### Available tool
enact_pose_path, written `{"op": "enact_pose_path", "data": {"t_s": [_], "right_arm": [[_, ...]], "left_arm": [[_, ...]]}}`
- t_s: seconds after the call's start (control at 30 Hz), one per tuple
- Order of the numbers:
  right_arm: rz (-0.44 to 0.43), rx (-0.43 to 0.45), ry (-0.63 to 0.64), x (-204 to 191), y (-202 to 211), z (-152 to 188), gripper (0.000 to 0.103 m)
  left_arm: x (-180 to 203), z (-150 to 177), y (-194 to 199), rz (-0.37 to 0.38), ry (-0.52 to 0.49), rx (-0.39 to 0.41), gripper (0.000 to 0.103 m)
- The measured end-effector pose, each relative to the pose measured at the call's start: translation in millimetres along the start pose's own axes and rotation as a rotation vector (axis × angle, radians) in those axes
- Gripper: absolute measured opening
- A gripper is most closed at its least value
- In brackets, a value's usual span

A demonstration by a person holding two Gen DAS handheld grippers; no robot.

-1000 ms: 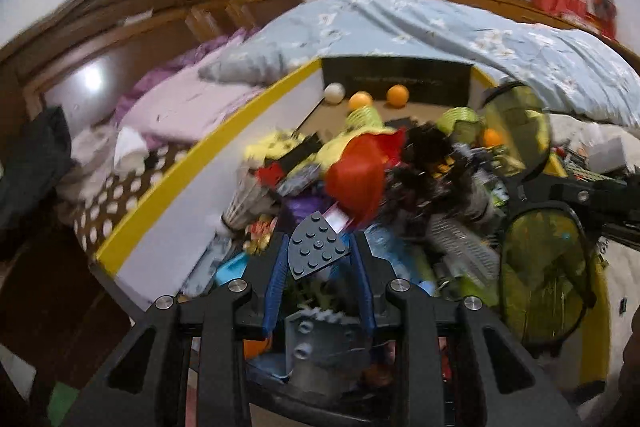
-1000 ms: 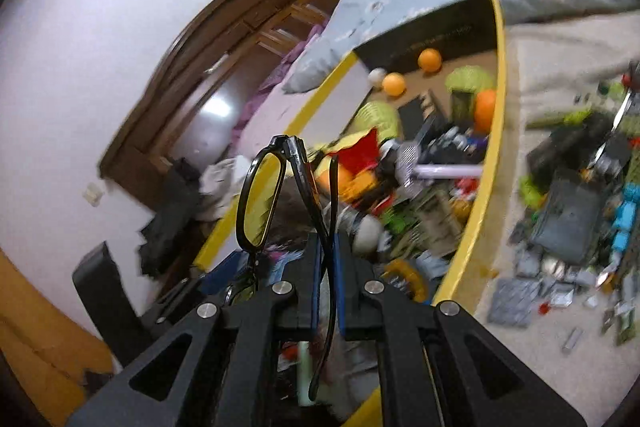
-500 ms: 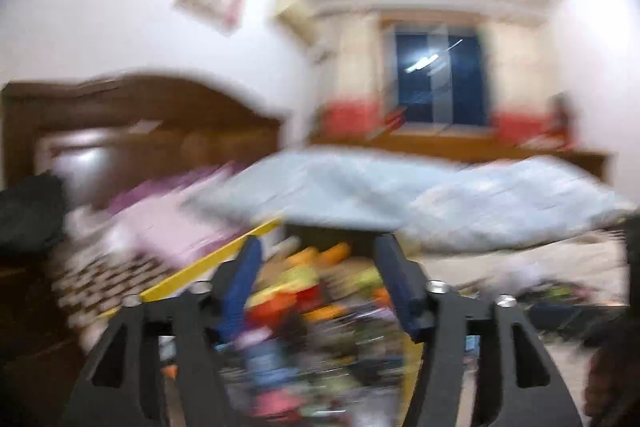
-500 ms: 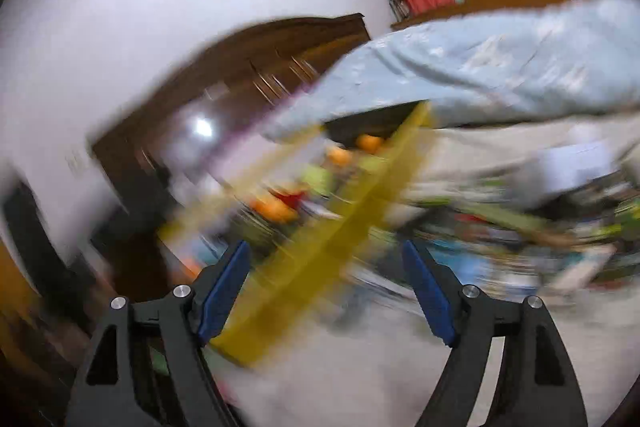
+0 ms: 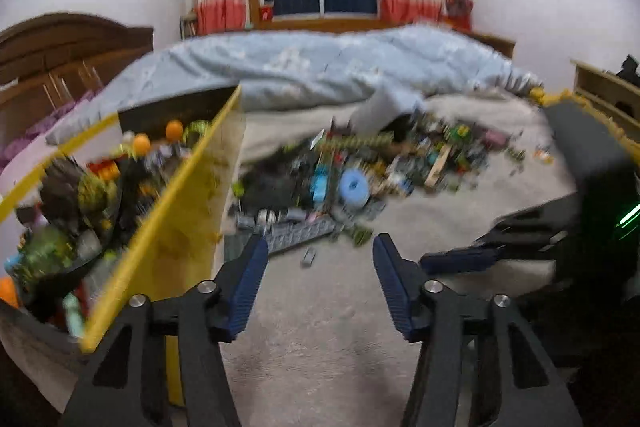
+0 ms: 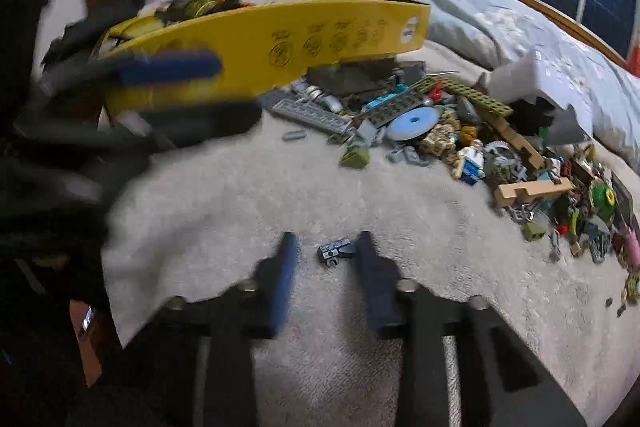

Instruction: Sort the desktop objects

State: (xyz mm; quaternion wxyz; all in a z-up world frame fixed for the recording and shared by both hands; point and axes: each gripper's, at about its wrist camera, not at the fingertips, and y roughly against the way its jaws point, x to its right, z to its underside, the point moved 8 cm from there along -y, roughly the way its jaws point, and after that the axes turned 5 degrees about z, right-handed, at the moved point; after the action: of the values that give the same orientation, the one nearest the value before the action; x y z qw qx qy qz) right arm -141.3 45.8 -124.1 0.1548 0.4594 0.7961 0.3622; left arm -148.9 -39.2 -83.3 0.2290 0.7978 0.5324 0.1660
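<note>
Now both hand-held grippers spread apart, empty; right straddles small dark brick.

Both wrist views look low across the blanket, sharing the yellow box and brick pile.

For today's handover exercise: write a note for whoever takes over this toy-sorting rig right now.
Left hand-held gripper: open, empty, above the blanket beside the yellow box.
Right hand-held gripper: open, empty, its fingers on either side of a small dark brick, not gripping it.
Done: the yellow box already holds many toys.
Left: the pile of loose bricks on the blanket, including the light blue disc; the dark brick looks the likely next pick.
</note>
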Motion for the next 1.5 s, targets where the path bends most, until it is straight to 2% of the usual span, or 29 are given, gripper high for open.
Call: {"op": "enact_pose_path", "data": {"t_s": [0.2,0.37,0.5,0.57,0.63,0.67,0.8,0.87,1.03,1.1,1.2,1.4,1.5], "right_arm": [[-0.002,0.029,-0.095,21.6,12.1,0.4,0.017],[-0.027,0.037,-0.143,23.2,17.5,-1.6,0.017],[-0.025,0.025,-0.139,14.4,18.2,0.9,0.017],[-0.024,0.021,-0.134,11.4,18.5,0.8,0.017],[-0.022,0.022,-0.129,8.3,21.5,-1.4,0.017],[-0.021,0.024,-0.128,7.1,22.9,-3.0,0.017],[0.003,0.070,-0.108,0.9,43.4,-16.4,0.017],[0.031,0.122,-0.087,-5.8,62.1,-26.1,0.017],[0.089,0.219,-0.051,-26.9,96.9,-51.3,0.017],[0.117,0.237,-0.040,-32.2,104.9,-62.7,0.017],[0.159,0.274,-0.012,-39.2,111.9,-84.2,0.017],[0.150,0.304,0.022,-63.0,95.2,-130.1,0.017],[0.126,0.316,0.061,-85.9,78.1,-150.4,0.017]], "left_arm": [[-2.5,20.8,-34.7,-0.003,0.034,-0.077,0.043],[-12.0,17.2,-51.9,-0.015,0.102,-0.123,0.042],[-11.8,20.0,-63.6,-0.047,0.083,-0.190,0.039],[-9.2,19.0,-65.6,-0.058,0.065,-0.198,0.029],[-6.2,18.7,-66.8,-0.058,0.050,-0.198,0.010],[-4.7,18.3,-66.3,-0.060,0.041,-0.195,0.008],[-2.1,10.0,-55.8,-0.029,0.050,-0.169,0.008],[1.4,-4.7,-37.7,-0.012,0.051,-0.116,0.008],[-13.9,-43.7,21.7,-0.034,0.069,0.046,0.008],[-30.5,-58.9,46.1,-0.075,0.070,0.123,0.008],[-63.0,-72.3,67.1,-0.159,0.082,0.175,0.008],[-142.4,-60.7,84.7,-0.314,0.223,0.155,0.008],[-168.8,-47.6,85.8,-0.371,0.256,0.124,0.008]]}}
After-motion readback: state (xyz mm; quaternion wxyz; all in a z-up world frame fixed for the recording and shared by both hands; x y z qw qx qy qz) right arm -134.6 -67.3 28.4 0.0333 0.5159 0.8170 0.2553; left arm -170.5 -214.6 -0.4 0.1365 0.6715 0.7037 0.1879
